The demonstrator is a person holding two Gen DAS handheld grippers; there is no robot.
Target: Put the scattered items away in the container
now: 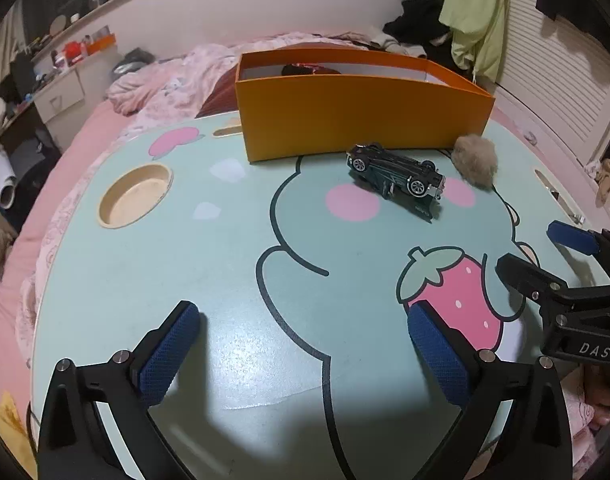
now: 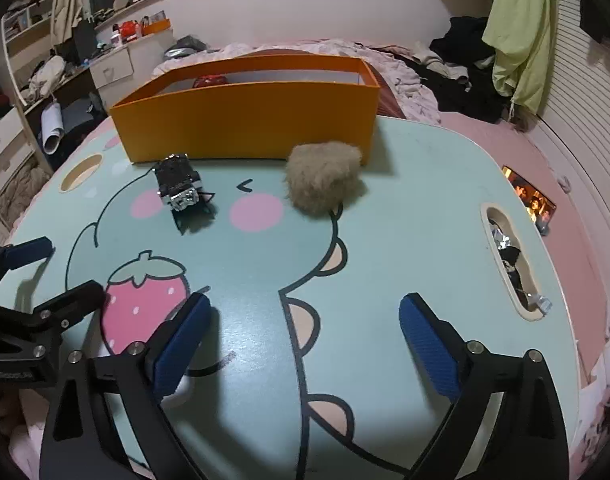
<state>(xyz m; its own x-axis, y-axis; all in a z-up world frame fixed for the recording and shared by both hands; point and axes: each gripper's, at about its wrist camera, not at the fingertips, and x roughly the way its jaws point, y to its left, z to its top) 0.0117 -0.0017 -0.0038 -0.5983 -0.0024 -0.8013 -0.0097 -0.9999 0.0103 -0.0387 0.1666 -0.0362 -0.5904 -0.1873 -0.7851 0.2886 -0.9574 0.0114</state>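
Both the left claw (image 1: 303,354) and right claw (image 2: 305,338) hang released, holding nothing, on the near side of the orange rectangular cardboard box (image 1: 361,114). Just before it (on the mint cartoon table (image 1: 185,280)) lie an overturned dark toy car (image 1: 397,174) and a tan fluffy pompom (image 2: 325,178). Next: reach and grasp one.

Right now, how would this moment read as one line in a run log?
left hand-held gripper: open, empty | right hand-held gripper: open, empty | toy car, fluffy ball: on table | orange box: behind them
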